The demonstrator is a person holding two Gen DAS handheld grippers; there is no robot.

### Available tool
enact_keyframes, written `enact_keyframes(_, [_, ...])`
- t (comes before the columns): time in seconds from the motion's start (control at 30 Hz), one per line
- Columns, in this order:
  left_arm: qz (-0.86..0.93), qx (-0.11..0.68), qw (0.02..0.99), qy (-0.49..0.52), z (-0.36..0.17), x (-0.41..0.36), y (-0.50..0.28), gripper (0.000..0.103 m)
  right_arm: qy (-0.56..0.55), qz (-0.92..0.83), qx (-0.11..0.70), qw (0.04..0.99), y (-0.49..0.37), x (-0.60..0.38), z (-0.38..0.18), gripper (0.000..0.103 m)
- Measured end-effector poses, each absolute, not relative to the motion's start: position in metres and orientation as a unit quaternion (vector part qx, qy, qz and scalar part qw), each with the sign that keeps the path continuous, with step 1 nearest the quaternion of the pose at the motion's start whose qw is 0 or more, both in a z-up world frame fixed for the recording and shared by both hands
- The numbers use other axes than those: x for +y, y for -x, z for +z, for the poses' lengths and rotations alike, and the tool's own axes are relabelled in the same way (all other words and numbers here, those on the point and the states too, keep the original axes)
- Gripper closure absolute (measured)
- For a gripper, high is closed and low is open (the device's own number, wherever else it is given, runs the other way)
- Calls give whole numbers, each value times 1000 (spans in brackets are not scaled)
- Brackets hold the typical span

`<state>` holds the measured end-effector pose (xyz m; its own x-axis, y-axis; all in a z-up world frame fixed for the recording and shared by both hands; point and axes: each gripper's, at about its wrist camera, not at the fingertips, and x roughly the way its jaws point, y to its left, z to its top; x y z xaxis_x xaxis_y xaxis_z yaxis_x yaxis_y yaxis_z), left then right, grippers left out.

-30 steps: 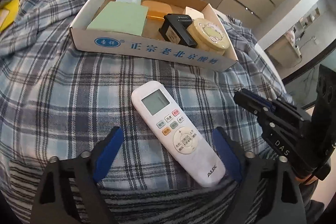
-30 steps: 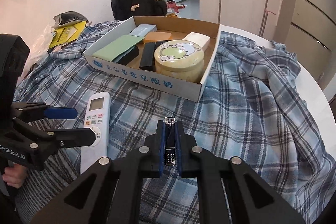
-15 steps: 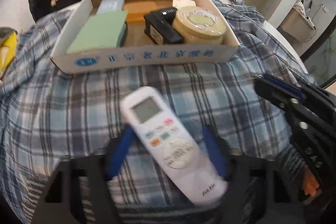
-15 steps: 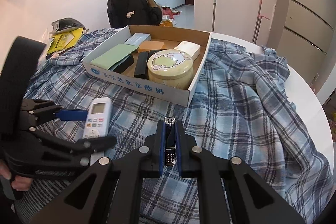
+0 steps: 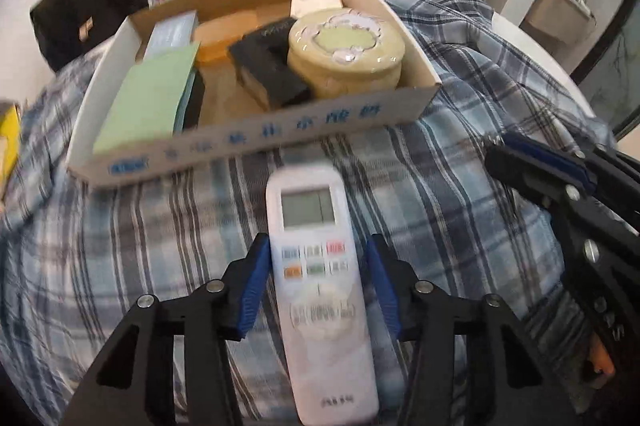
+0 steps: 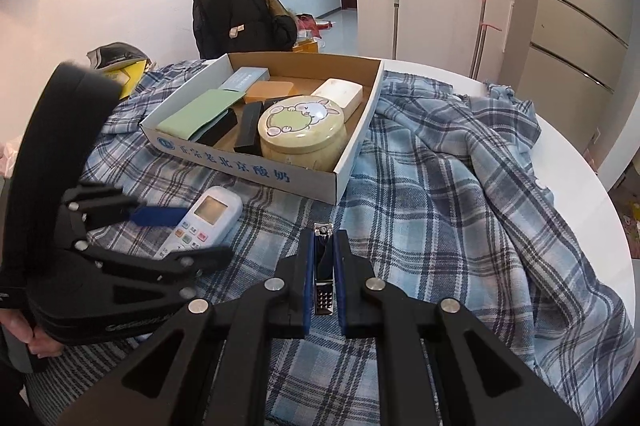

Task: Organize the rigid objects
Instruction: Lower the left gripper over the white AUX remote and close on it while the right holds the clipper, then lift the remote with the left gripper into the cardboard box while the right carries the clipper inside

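Since a second ago the left tongs [image 5: 316, 280] have swung square to the white remote control [image 5: 320, 290], which then lay slantwise between wide-spread jaws; now the blue pads [image 5: 253, 286] are closing on its sides, a thin gap perhaps left on the right. A white round counter [image 6: 576, 162] bears a blue plaid cloth [image 6: 460, 210], and on it a cardboard box [image 6: 256, 166] holding a round cream tin [image 6: 302, 134] among flat packets. The remote lies on the cloth just before the box. The right tongs [image 6: 323, 274] are clamped on a metal nail clipper [image 6: 323, 266].
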<state>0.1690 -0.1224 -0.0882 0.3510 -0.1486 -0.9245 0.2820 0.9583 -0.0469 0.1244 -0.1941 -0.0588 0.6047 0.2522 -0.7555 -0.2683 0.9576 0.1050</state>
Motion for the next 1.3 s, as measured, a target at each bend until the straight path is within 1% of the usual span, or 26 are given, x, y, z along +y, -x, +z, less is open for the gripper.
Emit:
enact_keyframes(0.1, [-130, 557, 819, -43, -88, -112, -159, 52, 8, 147, 420, 896, -125, -196, -58, 94])
enact_keyframes(0.13, [-130, 556, 820, -31, -87, -107, -156, 54, 8, 148, 420, 895, -125, -196, -58, 94])
enact_keyframes(0.17, [-131, 557, 820, -27, -86, -105, -154, 60, 8, 148, 421, 895, -125, -196, -59, 94])
enact_keyframes(0.47, [-126, 550, 823, -62, -89, -114, -146, 60, 11, 143, 419, 896, -124, -195, -59, 94])
enact_keyframes(0.63, [-137, 543, 827, -41, -87, -108, -144, 61, 11, 143, 419, 896, -124, -195, -59, 94])
enact_keyframes(0.8, [-142, 507, 849, -51, -64, -97, -132, 61, 11, 143, 417, 898, -124, -196, -58, 94])
enact_keyframes(0.9, [-138, 501, 853, -46, -51, -91, -128, 61, 7, 142, 412, 900, -123, -198, -56, 94])
enact_keyframes(1.03, [-138, 491, 858, -66, -32, -95, -131, 61, -18, 143, 406, 902, -126, -204, -48, 94])
enact_keyframes(1.17, [-138, 455, 878, -50, 8, -89, -146, 61, -19, 135, 388, 911, -125, -207, -23, 94])
enact_keyframes(1.23, [-131, 427, 893, -48, 29, -87, -158, 61, -8, 129, 376, 918, -127, -207, -2, 94])
enact_keyframes(1.3, [-130, 406, 904, -22, 50, -84, -176, 61, -6, 124, 359, 925, -134, -206, 25, 94])
